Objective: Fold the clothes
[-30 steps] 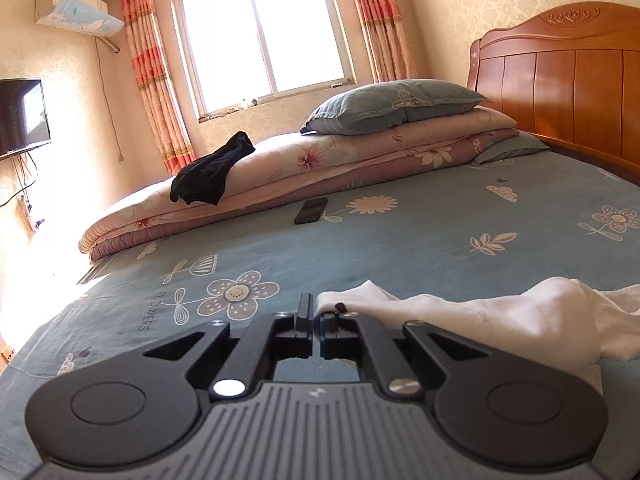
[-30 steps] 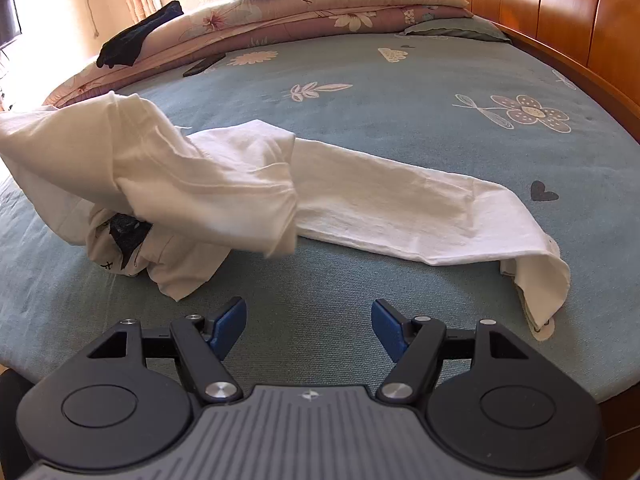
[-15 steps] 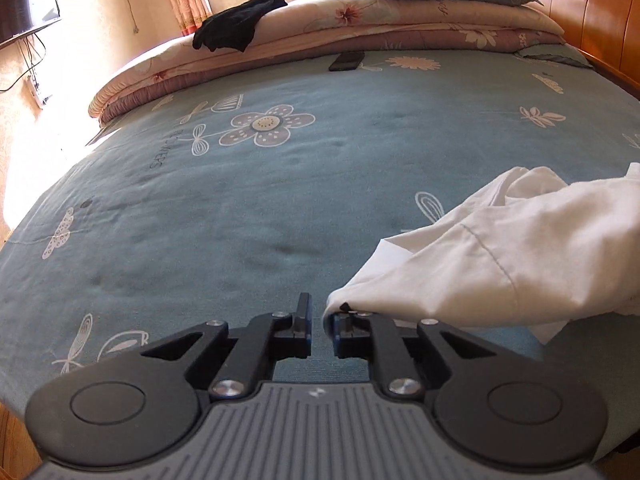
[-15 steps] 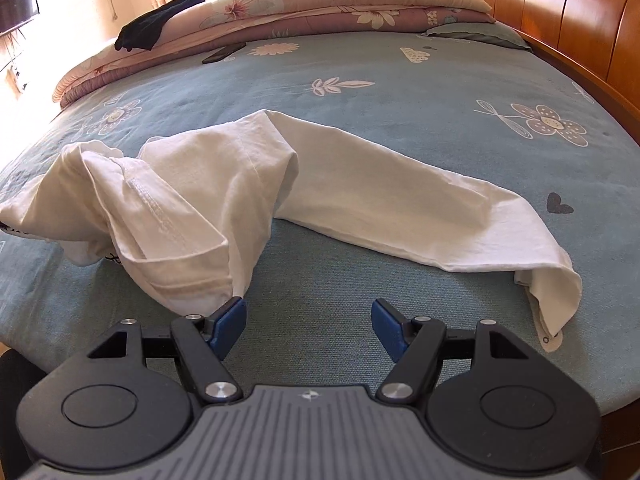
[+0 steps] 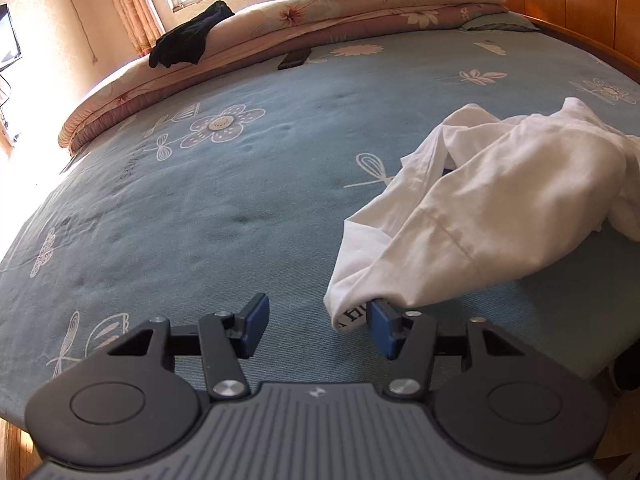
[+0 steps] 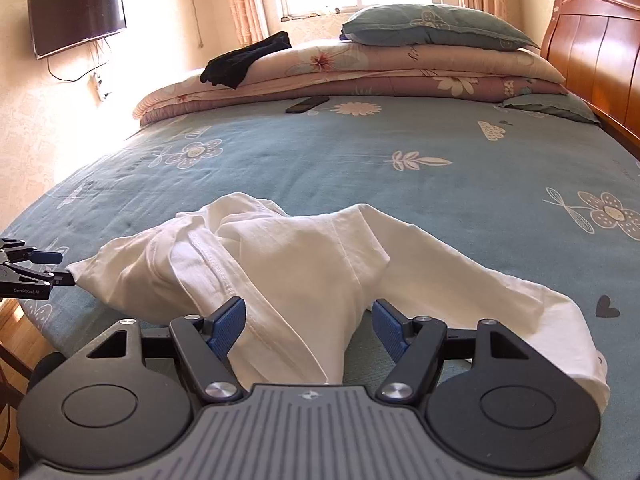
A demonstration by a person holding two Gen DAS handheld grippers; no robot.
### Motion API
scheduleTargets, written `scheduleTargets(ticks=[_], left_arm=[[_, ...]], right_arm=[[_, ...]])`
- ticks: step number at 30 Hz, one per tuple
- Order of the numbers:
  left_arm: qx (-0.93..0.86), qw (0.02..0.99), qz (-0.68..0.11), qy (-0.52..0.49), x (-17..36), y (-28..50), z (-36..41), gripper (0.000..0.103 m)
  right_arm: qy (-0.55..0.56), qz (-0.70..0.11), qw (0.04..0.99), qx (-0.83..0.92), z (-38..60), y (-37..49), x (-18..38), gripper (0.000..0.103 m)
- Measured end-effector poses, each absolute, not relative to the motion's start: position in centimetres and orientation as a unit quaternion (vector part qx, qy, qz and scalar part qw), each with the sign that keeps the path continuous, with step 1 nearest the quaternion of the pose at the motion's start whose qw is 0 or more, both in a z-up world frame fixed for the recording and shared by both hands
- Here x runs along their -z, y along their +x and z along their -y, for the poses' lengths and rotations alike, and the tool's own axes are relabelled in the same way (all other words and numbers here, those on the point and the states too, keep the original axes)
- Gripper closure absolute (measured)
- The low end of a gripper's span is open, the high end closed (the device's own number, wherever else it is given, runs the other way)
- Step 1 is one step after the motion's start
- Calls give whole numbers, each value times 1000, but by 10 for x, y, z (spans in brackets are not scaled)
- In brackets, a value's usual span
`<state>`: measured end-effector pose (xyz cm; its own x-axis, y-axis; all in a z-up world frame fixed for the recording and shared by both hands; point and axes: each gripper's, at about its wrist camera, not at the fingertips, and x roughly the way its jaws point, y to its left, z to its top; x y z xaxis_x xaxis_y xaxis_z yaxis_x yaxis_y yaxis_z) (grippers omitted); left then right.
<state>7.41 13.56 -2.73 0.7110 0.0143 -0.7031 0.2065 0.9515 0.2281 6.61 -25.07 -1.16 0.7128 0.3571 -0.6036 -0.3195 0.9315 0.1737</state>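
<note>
Hidden or unclear: I can't make out what kind of garment the white garment [image 5: 500, 200] is. Its right end runs out of my left camera's picture. A small tag with dark print sits at its near corner, unreadable. Blurred lettering on the blue bedsheet [image 5: 240, 200] I can't read either.
Left tongs: my left gripper [image 5: 318, 322] has just been opening, and its jaws stand apart. The garment's tagged corner lies against the inner face of the right pad; the left pad is clear of it, so nothing is pinched.
Right tongs: my right gripper [image 6: 308, 326] stands wide. A fold of the garment [image 6: 300, 272] lies between the jaws, brushing the left pad, not squeezed.
Garment place: crumpled on the bed, just ahead of my right tongs, and ahead and to the right of my left tongs.
Counts: one white garment; one dark garment [image 6: 244, 60] on the folded quilts far ahead; one black phone [image 6: 307, 104] on the sheet; two pillows; one wall television [image 6: 76, 18].
Writing: "GenRoboAI" on the left gripper's side, seen at the left edge of my right camera.
</note>
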Motion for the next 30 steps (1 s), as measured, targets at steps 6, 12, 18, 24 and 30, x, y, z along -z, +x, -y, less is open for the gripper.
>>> scheduleTargets(ticks=[6, 12, 18, 24, 30], left_arm=[[73, 919, -361, 142, 27, 55, -132, 36], [82, 920, -362, 123, 33, 40, -132, 31], [98, 917, -370, 111, 42, 33, -125, 31], [111, 917, -365, 119, 43, 33, -113, 31], [130, 919, -352, 123, 39, 31, -103, 28]], right_arm=[[30, -326, 907, -264, 219, 88, 5, 25], [46, -325, 876, -354, 187, 132, -1, 19], [100, -383, 836, -379, 171, 184, 20, 17], [142, -406, 808, -402, 176, 181, 30, 17], [91, -402, 783, -466, 169, 127, 15, 12]])
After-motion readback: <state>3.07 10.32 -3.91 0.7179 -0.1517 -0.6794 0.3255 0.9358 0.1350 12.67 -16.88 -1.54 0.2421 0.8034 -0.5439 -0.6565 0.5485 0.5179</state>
